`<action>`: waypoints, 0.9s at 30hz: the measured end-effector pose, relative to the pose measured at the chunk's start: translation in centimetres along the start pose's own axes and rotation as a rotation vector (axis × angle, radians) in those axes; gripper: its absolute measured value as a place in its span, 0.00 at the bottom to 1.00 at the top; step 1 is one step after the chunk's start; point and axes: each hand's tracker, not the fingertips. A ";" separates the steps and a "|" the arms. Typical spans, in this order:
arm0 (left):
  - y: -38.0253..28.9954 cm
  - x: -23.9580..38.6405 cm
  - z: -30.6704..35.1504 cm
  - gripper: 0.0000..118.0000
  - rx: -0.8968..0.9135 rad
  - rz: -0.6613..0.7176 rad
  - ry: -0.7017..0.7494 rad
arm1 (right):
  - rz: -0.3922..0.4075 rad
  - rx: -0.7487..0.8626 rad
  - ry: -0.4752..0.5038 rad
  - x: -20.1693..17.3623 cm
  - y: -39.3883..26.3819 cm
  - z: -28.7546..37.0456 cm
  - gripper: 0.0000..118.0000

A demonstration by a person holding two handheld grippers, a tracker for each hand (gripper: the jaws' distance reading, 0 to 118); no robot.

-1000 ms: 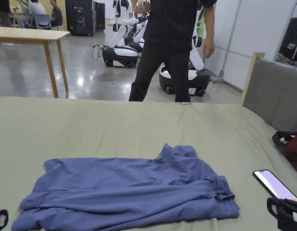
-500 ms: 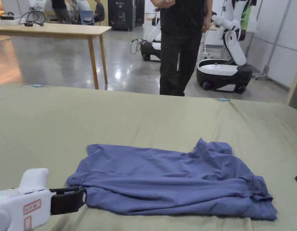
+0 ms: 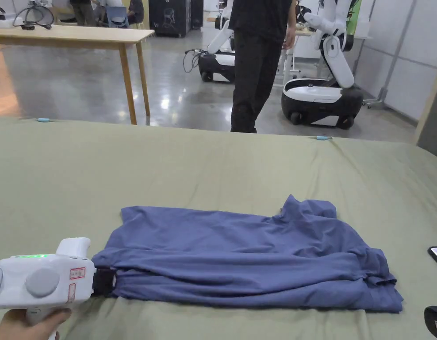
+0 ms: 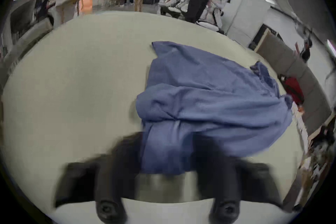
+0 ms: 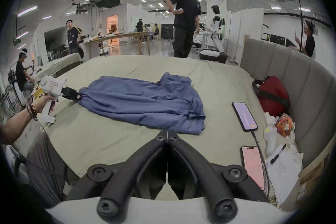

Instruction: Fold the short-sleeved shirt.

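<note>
A blue short-sleeved shirt (image 3: 248, 261) lies folded lengthwise and rumpled on the green bed sheet (image 3: 213, 177). The white left gripper (image 3: 108, 282) sits at the shirt's left end. In the left gripper view its blurred jaws stand apart, and the shirt (image 4: 209, 100) lies between them at the left gripper (image 4: 167, 146). From the right gripper view the left gripper (image 5: 77, 97) touches the shirt (image 5: 141, 100) at its end. The right gripper (image 5: 167, 134) is shut on nothing, just short of the shirt's near edge, and the right gripper (image 3: 435, 321) sits low at the right.
Two phones (image 5: 245, 116) (image 5: 252, 164), papers and a red bag (image 5: 272, 95) lie by the padded headboard (image 5: 291, 71) on the right. A person (image 3: 257, 57) stands beyond the bed near white robots (image 3: 321, 95) and a wooden table (image 3: 71, 35).
The left gripper has come in from the lower left to the shirt's left end, with cloth now between its jaws. The head camera has turned left. The shirt has not moved.
</note>
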 end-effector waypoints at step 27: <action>-1.4 1.4 2.0 0.05 -0.008 0.020 -0.127 | -0.141 -0.344 0.007 6.6 -0.1 -21.6 0.57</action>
